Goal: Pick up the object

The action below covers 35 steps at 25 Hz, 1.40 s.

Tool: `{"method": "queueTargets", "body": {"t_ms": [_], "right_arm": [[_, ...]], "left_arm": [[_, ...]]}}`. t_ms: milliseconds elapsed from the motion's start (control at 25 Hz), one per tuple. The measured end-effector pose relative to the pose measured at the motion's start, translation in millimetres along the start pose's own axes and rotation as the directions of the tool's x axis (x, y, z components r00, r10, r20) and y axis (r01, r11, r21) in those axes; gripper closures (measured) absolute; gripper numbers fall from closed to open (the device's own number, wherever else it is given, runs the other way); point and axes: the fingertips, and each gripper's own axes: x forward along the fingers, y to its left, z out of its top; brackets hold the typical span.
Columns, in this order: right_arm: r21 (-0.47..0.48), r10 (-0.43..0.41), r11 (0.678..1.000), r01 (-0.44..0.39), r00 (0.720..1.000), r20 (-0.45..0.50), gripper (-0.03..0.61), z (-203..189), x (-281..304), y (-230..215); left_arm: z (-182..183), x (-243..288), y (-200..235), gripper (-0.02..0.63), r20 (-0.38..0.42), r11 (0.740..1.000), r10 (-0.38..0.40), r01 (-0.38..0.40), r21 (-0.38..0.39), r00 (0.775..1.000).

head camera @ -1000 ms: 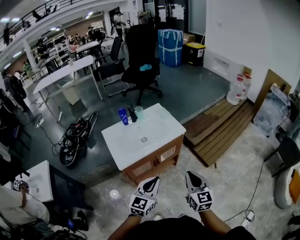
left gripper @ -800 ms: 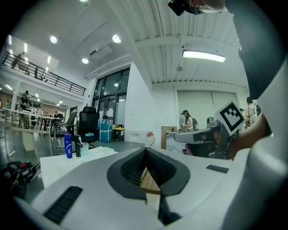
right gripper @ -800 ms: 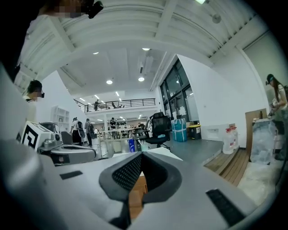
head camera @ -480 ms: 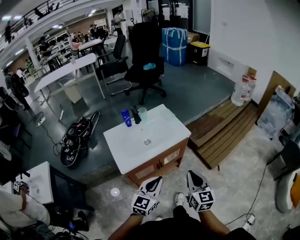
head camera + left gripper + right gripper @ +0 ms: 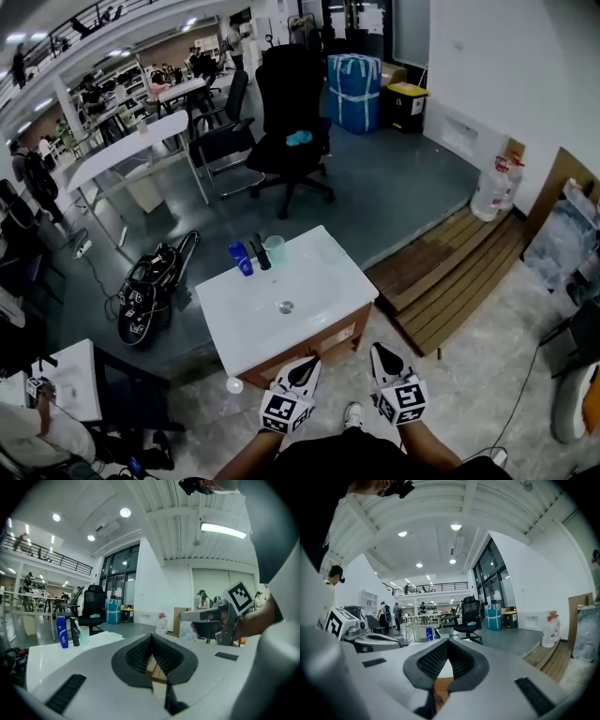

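A white sink vanity [image 5: 323, 274] stands just ahead of me. Along its far left edge stand a blue bottle [image 5: 241, 258], a black bottle [image 5: 262, 253] and a pale green cup [image 5: 275, 249]. My left gripper [image 5: 311, 360] and right gripper [image 5: 379, 349] hang side by side at the vanity's near edge, both shut with nothing in them. The left gripper view has the left gripper [image 5: 151, 635] aimed past the blue bottle [image 5: 61, 631], black bottle [image 5: 74, 631] and cup [image 5: 85, 635]. From the right gripper [image 5: 448, 642] the blue bottle [image 5: 429, 633] shows far off.
A black office chair [image 5: 291, 112] stands behind the vanity, a black bag [image 5: 145, 292] lies on the floor to its left, and a wooden pallet [image 5: 450, 262] lies to its right. A white table corner [image 5: 66, 375] is at lower left. People work at distant desks.
The vanity has drawn a little closer and lower in the head view as I stepped forward. Both grippers keep their place in front of me, still shut.
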Motion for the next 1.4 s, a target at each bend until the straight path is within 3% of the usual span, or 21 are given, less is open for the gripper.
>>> {"method": "queueTargets", "body": {"t_ms": [360,640,840,1080,1400], "right_arm": [[0.021,0.033,0.999,-0.033,0.999,-0.010,0.561,8,35,-56],[0.016,0.078,0.997,-0.078,0.997,0.002,0.561,17,61,-91],[0.045,0.114,0.992,-0.114,0.993,-0.001,0.561,19,81,-91],[-0.051,0.152,0.987,-0.149,0.988,0.043,0.561,48,124,-86],[-0.007,0.172,0.985,-0.172,0.985,0.020,0.561,47,187,-76]], "left_arm": [[15,69,12,0.600,0.004,0.998,0.034,-0.033,-0.051,0.999],[26,102,26,0.600,0.006,0.995,0.099,-0.098,-0.021,0.995],[25,99,41,0.600,-0.010,0.990,0.143,-0.143,-0.020,0.990],[30,106,72,0.600,0.008,0.978,0.204,-0.203,-0.052,0.979],[37,124,128,0.600,0.024,0.970,0.236,-0.234,-0.062,0.971]]}}
